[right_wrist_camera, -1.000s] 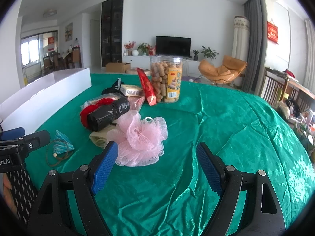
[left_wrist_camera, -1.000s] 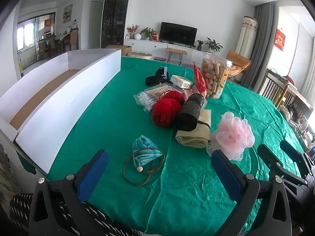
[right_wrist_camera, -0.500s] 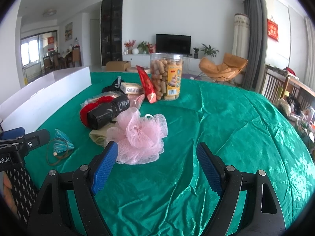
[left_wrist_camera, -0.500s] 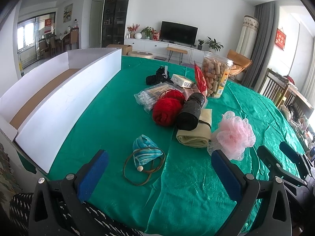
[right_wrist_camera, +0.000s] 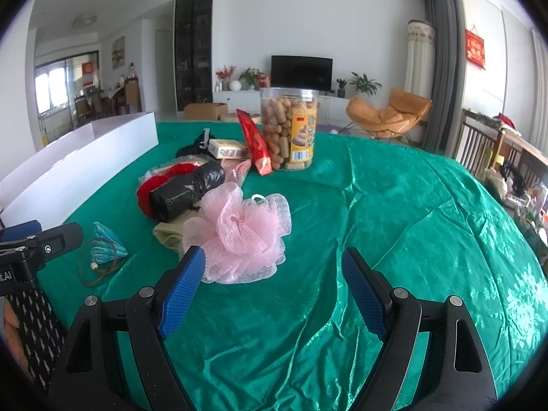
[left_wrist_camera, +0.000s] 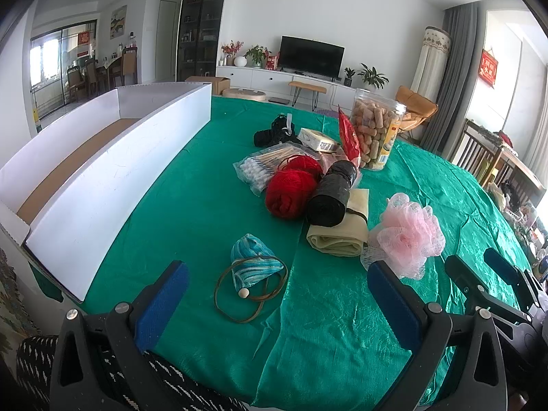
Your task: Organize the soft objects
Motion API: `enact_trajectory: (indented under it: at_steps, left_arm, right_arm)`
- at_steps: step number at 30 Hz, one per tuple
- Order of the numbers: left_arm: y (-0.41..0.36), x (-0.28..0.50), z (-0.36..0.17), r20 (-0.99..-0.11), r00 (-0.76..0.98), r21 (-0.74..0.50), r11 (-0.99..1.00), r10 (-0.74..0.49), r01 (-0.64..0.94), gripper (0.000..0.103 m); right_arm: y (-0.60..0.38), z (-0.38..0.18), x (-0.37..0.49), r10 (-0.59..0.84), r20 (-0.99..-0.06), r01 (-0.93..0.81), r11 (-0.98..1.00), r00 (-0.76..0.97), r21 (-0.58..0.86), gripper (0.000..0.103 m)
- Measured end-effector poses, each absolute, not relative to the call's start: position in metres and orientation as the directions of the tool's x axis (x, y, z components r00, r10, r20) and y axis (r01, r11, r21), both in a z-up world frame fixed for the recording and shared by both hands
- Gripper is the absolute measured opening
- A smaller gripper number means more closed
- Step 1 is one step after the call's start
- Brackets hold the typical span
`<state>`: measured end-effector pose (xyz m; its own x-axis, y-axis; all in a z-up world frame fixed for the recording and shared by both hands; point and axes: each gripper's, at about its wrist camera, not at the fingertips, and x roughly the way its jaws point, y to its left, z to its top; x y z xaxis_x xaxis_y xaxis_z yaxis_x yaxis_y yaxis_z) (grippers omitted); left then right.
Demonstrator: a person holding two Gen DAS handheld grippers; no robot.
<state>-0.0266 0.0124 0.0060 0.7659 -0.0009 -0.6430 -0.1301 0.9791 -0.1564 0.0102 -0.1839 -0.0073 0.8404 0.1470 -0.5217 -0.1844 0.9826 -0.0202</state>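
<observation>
Left wrist view: your left gripper [left_wrist_camera: 277,303] hangs spread wide and empty over the teal pouch [left_wrist_camera: 255,260]; soft things sit clustered mid-table, the white box [left_wrist_camera: 113,167] alongside, probably their destination.
Left wrist, hidden: the beige cloth [left_wrist_camera: 339,234] lies partly under the black roll [left_wrist_camera: 330,193].
Right wrist view: your right gripper [right_wrist_camera: 274,293] is parted, empty, lined up just short of the pink pouf [right_wrist_camera: 239,227].
Right wrist, hidden: the red yarn [right_wrist_camera: 154,186] is mostly covered.
</observation>
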Motion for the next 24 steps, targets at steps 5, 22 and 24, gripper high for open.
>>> enact_trajectory:
  at_steps: [5,22,24]
  left_arm:
    - [0.012,-0.026,0.005,-0.645,0.764,-0.155,0.979,-0.001,-0.13,0.103]
    - [0.011,-0.025,0.004,-0.646,0.763,-0.156,0.979,-0.001,-0.131,0.103]
    - [0.011,-0.025,0.004,-0.647,0.762,-0.156,0.979,-0.001,-0.131,0.103]
  right_arm:
    - [-0.184,-0.007,0.013,0.151,-0.528,-0.188,0.982,0.835,-0.016,0.084]
    - [-0.182,-0.022,0.029,0.213,-0.619,-0.25,0.968,0.756,0.027,0.084]
    - [-0.181,-0.028,0.036,0.218,-0.648,-0.261,0.965,0.73,0.032,0.084]
